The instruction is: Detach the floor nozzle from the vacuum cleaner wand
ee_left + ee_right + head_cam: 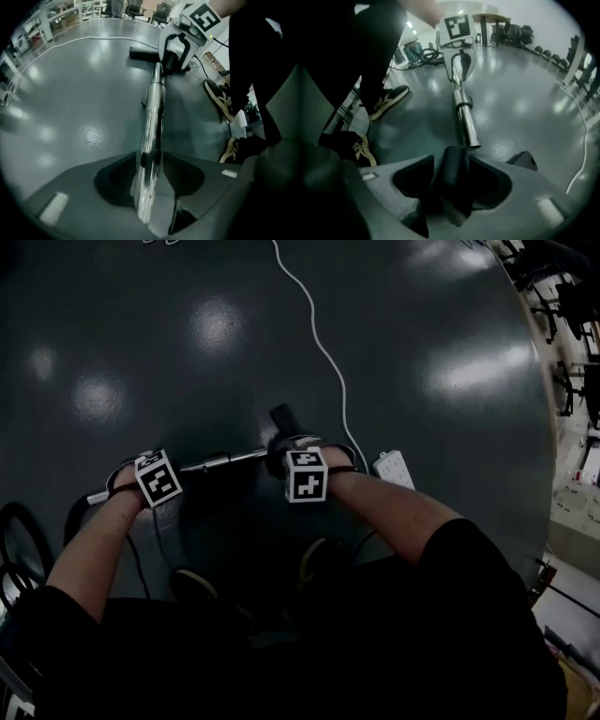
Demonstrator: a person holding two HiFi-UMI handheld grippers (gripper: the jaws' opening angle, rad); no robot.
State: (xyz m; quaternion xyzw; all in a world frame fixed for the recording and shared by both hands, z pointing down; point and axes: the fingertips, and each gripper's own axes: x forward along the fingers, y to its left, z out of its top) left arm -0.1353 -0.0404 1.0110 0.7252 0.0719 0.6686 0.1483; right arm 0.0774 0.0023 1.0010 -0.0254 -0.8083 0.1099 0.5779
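Observation:
The chrome wand [225,461] lies flat on the dark floor, and its black floor nozzle [283,418] is joined at its right end. My left gripper [141,488] points down over the wand's left part. In the left gripper view the wand [152,122] runs between the spread jaws of the left gripper [152,187], which stands open around it. My right gripper [298,451] is at the joint. In the right gripper view the black nozzle neck [453,168] sits between the jaws of the right gripper [452,183], also open, and the wand [465,117] runs away beyond it.
A white cable [319,343] snakes across the floor to a white power strip [394,468] right of the nozzle. The person's shoes [314,559] stand just behind the wand. Black hose loops [19,540] lie at the left edge. Office chairs [562,296] line the far right.

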